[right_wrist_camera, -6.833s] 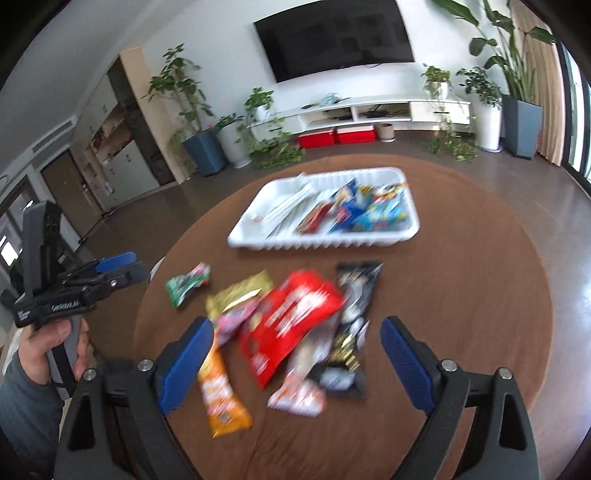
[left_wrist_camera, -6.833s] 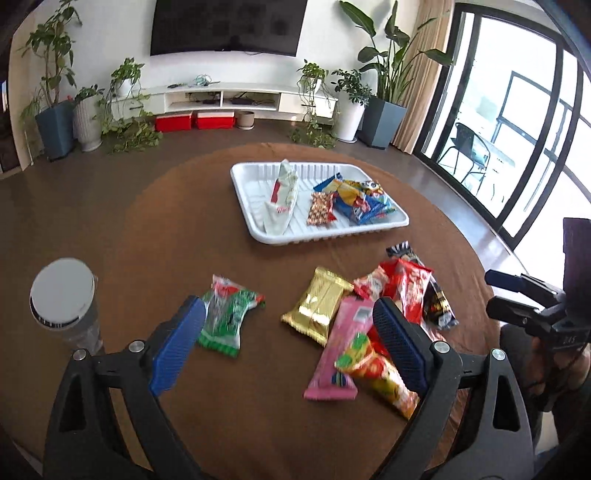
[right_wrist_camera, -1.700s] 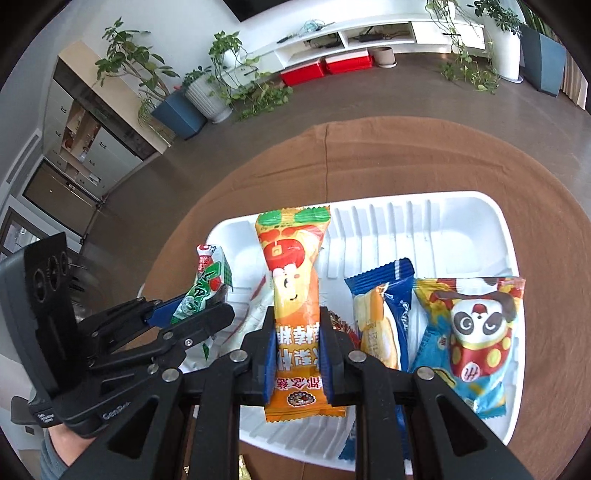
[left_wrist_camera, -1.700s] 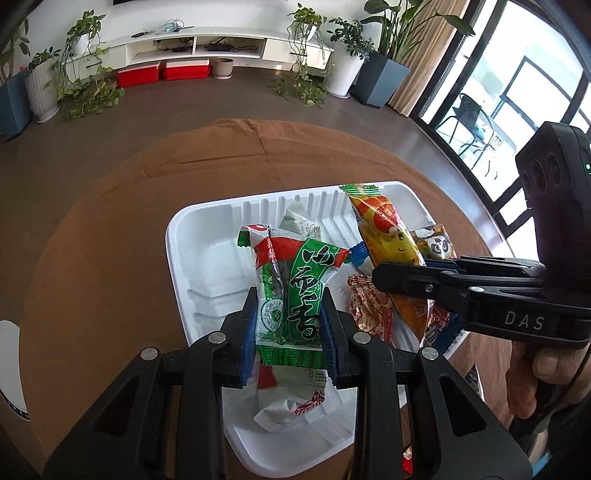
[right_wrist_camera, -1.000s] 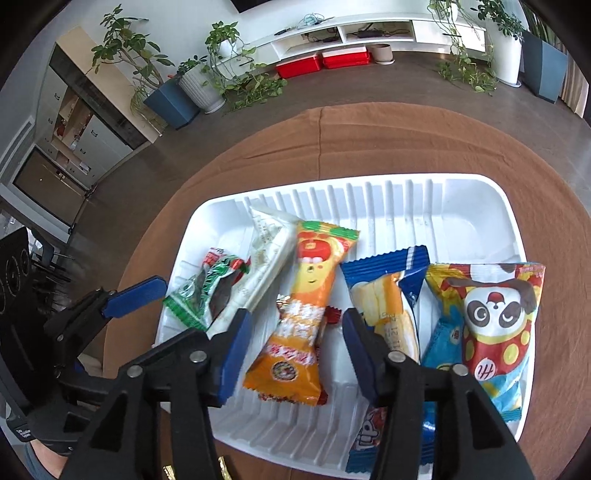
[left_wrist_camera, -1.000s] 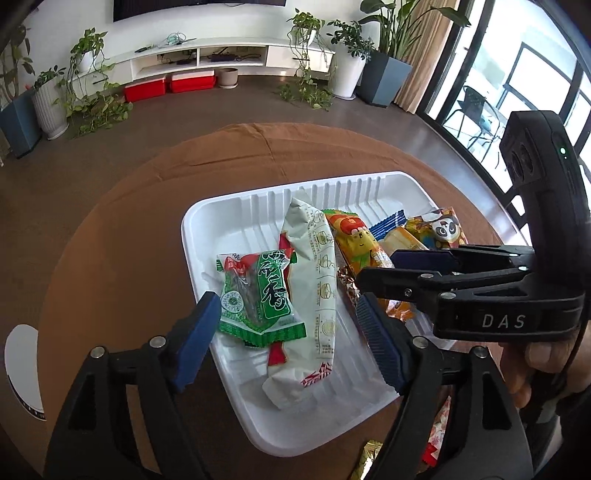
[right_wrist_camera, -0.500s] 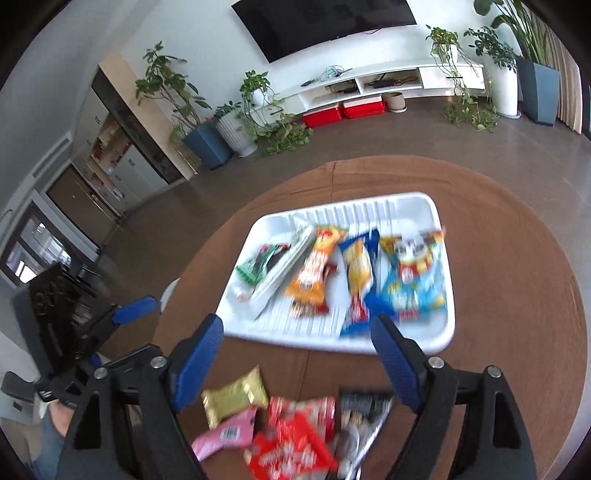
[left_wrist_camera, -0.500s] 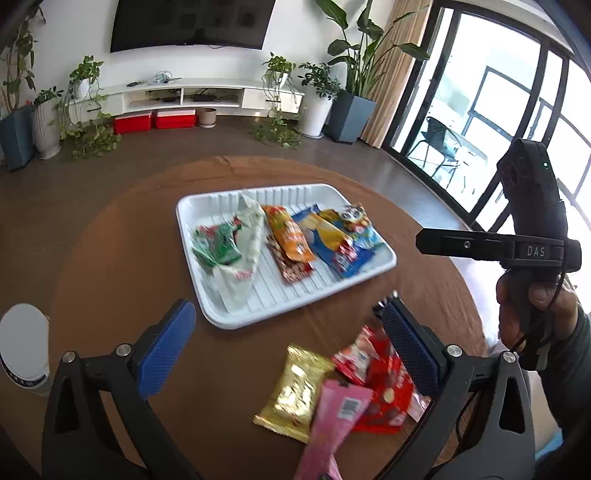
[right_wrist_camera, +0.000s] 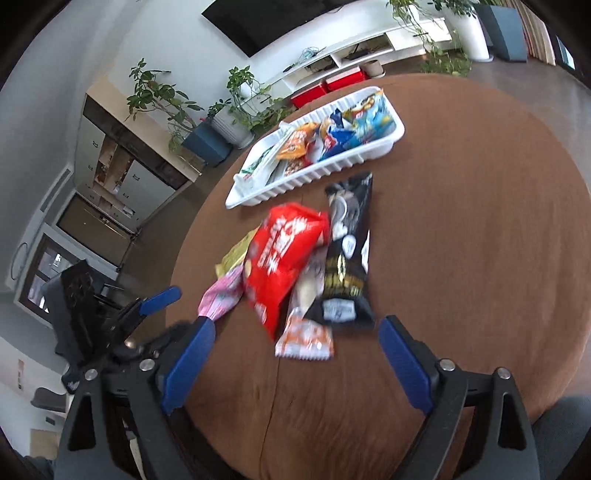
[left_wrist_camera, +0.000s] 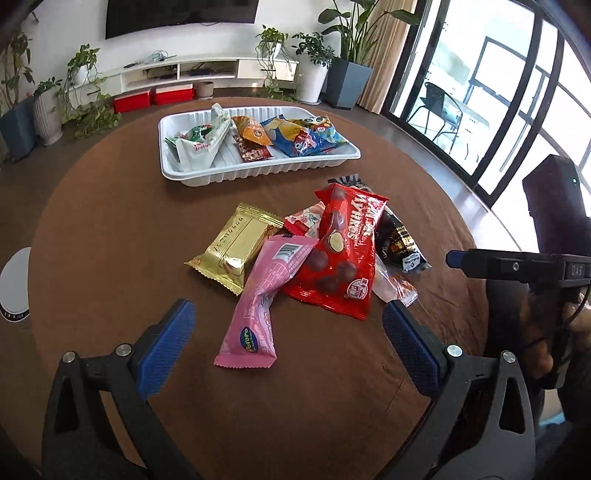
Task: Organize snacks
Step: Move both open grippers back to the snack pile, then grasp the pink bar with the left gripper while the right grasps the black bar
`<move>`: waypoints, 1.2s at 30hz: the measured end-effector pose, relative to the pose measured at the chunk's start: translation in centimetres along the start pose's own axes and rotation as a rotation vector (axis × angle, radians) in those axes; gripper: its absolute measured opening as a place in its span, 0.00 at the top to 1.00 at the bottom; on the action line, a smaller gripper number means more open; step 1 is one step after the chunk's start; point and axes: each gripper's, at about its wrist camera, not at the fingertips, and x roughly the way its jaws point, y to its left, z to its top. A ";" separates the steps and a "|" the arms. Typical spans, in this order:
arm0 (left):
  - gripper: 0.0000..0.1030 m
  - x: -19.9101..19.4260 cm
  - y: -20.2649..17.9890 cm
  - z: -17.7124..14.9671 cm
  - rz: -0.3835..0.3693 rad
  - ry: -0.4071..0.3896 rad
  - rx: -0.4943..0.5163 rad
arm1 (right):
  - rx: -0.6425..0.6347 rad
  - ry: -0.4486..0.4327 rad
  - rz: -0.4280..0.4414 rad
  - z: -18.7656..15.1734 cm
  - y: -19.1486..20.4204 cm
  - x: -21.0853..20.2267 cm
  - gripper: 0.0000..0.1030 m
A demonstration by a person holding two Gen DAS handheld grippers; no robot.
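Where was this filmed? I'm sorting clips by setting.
Most likely a home living room: a wall-mounted television above a low white media console, potted plants beside it, and a round brown table holding snacks.

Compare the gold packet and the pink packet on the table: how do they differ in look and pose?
The gold packet is broad, blocky and shiny; the pink packet is long, narrow and matt. The gold packet lies flat and straight; the pink packet is bent near its middle. The pink packet's upper end overlaps the gold packet's edge, so the pink one lies on top. Both are sealed and lie outside the tray.
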 end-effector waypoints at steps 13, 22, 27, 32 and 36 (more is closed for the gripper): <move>0.35 2.4 0.2 4.1 -0.022 0.120 0.143 | -0.011 0.001 -0.132 -1.3 -0.9 -0.5 0.31; 0.55 5.1 0.8 4.5 -0.028 0.238 0.190 | -0.044 0.001 -0.145 -1.4 -0.7 -0.3 0.34; 0.55 6.1 0.9 4.5 -0.031 0.272 0.194 | -0.047 0.016 -0.145 -1.4 -0.6 0.2 0.35; 0.63 6.6 1.1 4.6 -0.035 0.280 0.188 | -0.078 0.011 -0.172 -0.8 -0.2 0.3 0.35; 0.72 6.5 1.1 4.5 -0.044 0.288 0.191 | -0.094 0.023 -0.205 0.5 -0.1 1.2 0.36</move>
